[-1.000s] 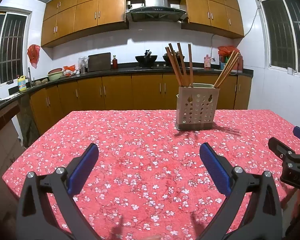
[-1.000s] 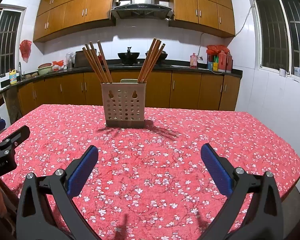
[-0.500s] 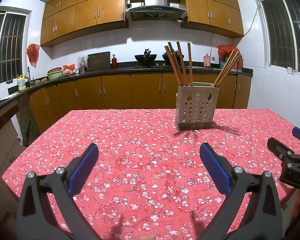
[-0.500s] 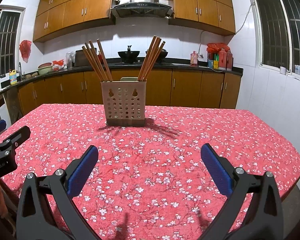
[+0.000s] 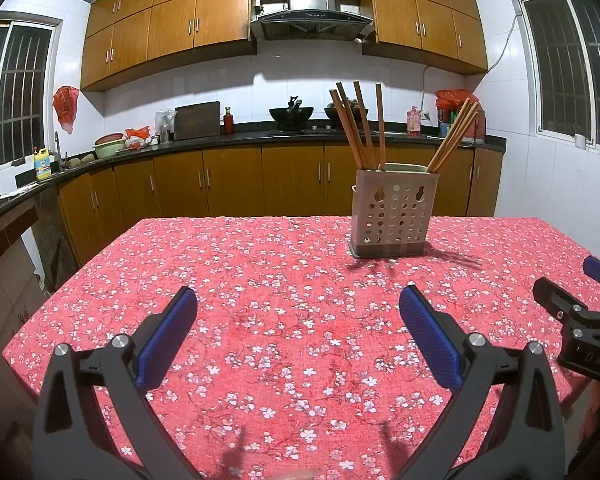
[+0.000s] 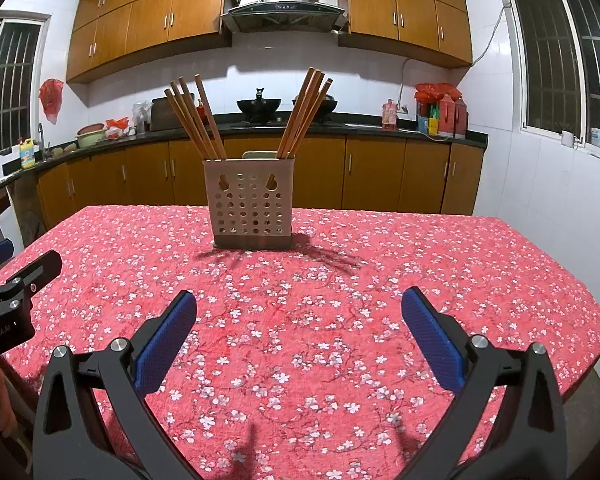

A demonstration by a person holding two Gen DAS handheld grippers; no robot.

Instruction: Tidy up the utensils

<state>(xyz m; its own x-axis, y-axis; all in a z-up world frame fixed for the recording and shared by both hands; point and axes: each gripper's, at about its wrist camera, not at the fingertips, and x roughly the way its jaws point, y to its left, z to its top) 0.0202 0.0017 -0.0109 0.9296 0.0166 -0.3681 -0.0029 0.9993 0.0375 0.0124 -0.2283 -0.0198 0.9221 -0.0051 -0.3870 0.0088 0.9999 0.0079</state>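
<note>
A beige perforated utensil holder (image 5: 394, 214) stands upright on the red floral tablecloth (image 5: 284, 280); it also shows in the right wrist view (image 6: 250, 208). Wooden chopsticks stand in it in two bunches, one at its left (image 6: 194, 118) and one at its right (image 6: 306, 114). My left gripper (image 5: 298, 300) is open and empty, hovering near the table's front edge. My right gripper (image 6: 299, 300) is open and empty too, well short of the holder. Each gripper shows at the edge of the other's view.
Kitchen counters with wooden cabinets (image 5: 236, 180) run behind the table, carrying woks, bottles and bowls. White tiled wall and a window (image 6: 556, 72) lie to the right. The tablecloth (image 6: 380, 280) holds only the utensil holder.
Both grippers have drifted slightly, staying open and empty. The holder and chopsticks have not moved.
</note>
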